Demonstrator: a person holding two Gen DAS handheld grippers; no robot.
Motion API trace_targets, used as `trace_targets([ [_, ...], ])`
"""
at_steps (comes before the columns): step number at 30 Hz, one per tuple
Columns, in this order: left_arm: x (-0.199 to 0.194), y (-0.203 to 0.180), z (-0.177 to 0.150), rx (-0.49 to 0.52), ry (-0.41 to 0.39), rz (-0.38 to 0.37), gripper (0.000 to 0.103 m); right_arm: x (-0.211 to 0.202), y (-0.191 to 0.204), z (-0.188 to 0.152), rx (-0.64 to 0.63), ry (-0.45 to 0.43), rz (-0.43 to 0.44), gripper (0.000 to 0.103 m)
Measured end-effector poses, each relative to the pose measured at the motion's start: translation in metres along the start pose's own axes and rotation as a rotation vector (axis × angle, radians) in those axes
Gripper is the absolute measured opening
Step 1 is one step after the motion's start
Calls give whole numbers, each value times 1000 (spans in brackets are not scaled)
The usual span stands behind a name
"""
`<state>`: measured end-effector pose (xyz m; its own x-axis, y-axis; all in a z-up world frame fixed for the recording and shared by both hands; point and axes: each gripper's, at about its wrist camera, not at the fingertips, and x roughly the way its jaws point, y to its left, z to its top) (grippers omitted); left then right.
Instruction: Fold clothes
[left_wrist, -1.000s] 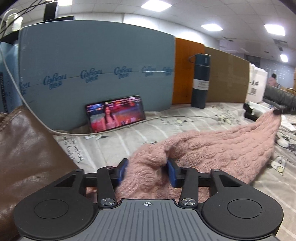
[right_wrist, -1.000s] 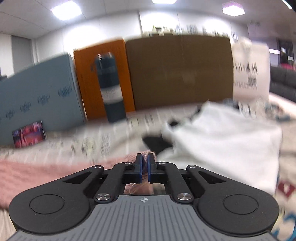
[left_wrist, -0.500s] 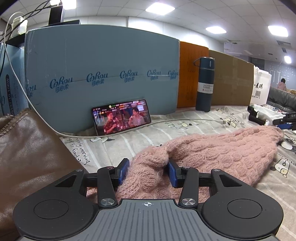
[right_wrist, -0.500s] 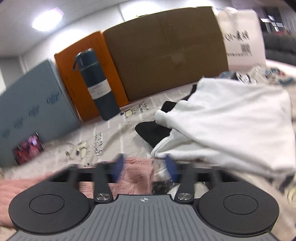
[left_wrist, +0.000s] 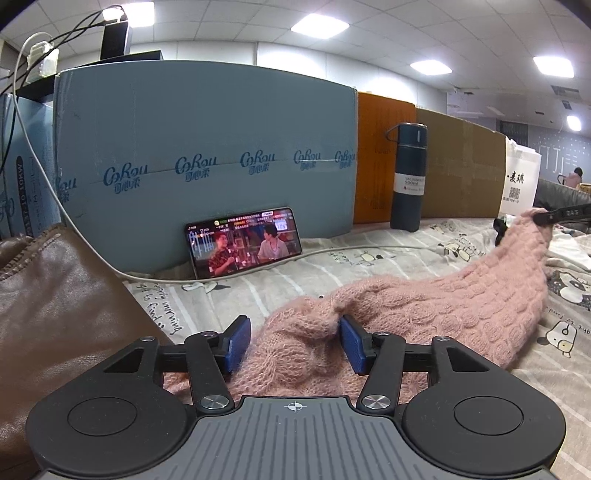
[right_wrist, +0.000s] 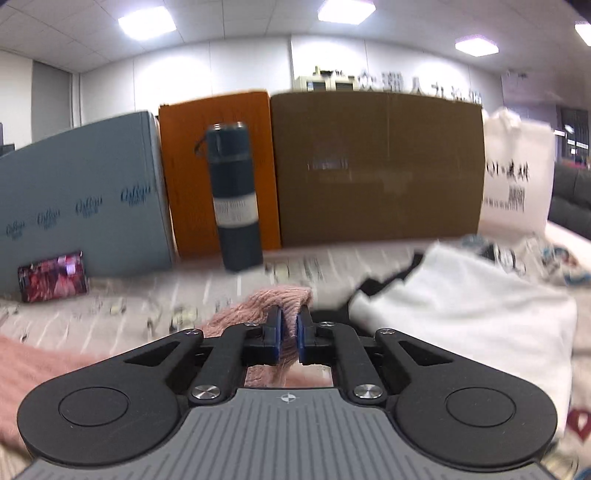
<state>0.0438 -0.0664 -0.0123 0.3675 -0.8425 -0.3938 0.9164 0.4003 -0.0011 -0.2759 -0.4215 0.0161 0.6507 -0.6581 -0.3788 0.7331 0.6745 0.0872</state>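
We see a phone (left_wrist: 243, 242) playing video, propped against a blue CoRou box (left_wrist: 207, 147). A dark vacuum flask (left_wrist: 408, 177) stands before orange (left_wrist: 380, 155) and brown cardboard (left_wrist: 461, 166), beside a white bag (left_wrist: 521, 181).

Pink cable-knit sweater (left_wrist: 424, 314); grey-striped cartoon-print bedsheet (left_wrist: 388, 258); dark teal vacuum flask (left_wrist: 408, 177); white garment (right_wrist: 461, 314); orange board (left_wrist: 380, 158).

The black plastic left gripper (left_wrist: 293, 343) is showing two blue flat finger pads (left_wrist: 236, 343), shiny round silver screws, two big round bumps and a grey ribbed middle with a tiny white cross mark. The black plastic right gripper (right_wrist: 289, 338) is looking just the same.
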Motion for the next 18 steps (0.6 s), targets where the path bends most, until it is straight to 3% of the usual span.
trace_targets([
  [5,-1,-1,0,1,-6,4,63,30,-11,-23,57,162,-45,8],
  [9,-2,-1,0,-5,-10,17,70,29,-19,-33,108,167,-43,16],
  [10,-5,0,1,-12,-19,23,72,24,-20,-32,126,154,-51,32],
  [11,-8,0,2,-20,-29,29,74,17,-20,-31,148,140,-63,56],
  [14,-20,3,6,-60,-62,49,80,-10,-24,-30,264,115,-46,72],
  [18,-35,6,6,-112,-105,84,84,-30,-32,-38,497,194,64,78],
])
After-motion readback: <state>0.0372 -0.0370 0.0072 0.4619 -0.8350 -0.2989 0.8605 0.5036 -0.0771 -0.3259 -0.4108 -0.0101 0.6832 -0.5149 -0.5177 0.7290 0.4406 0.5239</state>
